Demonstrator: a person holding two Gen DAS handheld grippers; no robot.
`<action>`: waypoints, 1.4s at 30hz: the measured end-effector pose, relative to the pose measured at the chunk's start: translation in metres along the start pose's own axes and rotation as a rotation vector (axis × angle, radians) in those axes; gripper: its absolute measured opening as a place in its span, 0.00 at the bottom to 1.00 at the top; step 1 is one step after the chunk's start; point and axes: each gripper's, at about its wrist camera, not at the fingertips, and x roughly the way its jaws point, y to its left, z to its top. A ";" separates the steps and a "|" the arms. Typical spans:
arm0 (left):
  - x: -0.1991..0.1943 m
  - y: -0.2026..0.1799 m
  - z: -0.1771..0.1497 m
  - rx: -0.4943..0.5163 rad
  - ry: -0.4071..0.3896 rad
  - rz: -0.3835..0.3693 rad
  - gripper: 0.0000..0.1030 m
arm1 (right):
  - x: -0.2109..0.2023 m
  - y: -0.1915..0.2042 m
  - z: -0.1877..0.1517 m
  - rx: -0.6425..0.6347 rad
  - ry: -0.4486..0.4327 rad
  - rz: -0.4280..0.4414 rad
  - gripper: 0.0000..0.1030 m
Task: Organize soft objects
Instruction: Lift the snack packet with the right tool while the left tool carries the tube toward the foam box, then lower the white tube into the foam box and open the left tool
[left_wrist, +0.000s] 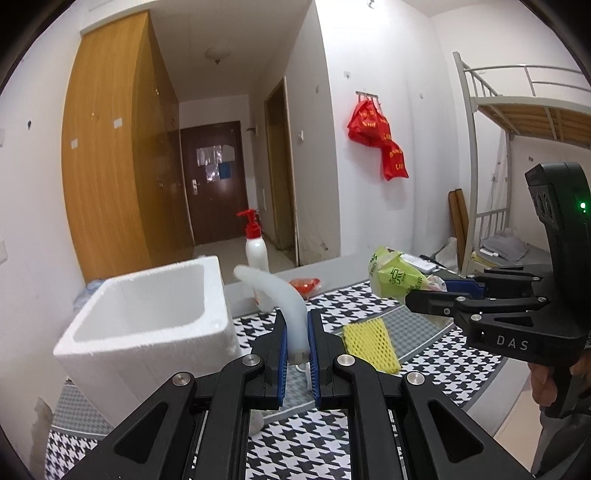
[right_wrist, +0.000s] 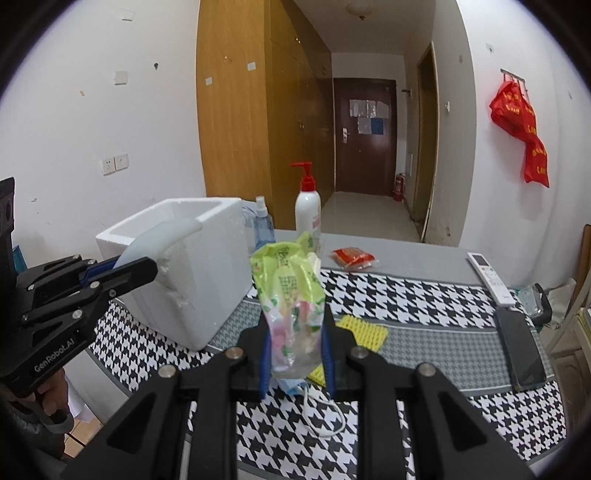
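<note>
The left gripper (left_wrist: 297, 347) is clamped on a pale, floppy silicone strip (left_wrist: 275, 291) beside the white foam box (left_wrist: 147, 321); the right gripper (right_wrist: 295, 350) pinches a green plastic tissue pack (right_wrist: 290, 284) above the houndstooth-covered bench (right_wrist: 424, 291). To do this well, I judge each item should be carried over the box's open top before letting go, since both sag. Readable lettering: "DAS" and "GenRobot.AI" on the gripper bodies.

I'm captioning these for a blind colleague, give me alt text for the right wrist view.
The right gripper is shut on a green plastic packet above a houndstooth tablecloth. To its left, the left gripper holds a pale face mask by a white foam box; a yellow foam net lies behind.
</note>
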 end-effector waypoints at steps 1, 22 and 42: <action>0.000 0.000 0.001 0.001 -0.004 0.001 0.10 | 0.000 0.001 0.001 -0.002 -0.004 0.002 0.26; -0.010 0.016 0.018 0.011 -0.045 0.080 0.11 | 0.002 0.014 0.027 -0.024 -0.060 0.050 0.26; -0.029 0.052 0.020 -0.022 -0.079 0.212 0.10 | 0.018 0.049 0.046 -0.071 -0.087 0.144 0.26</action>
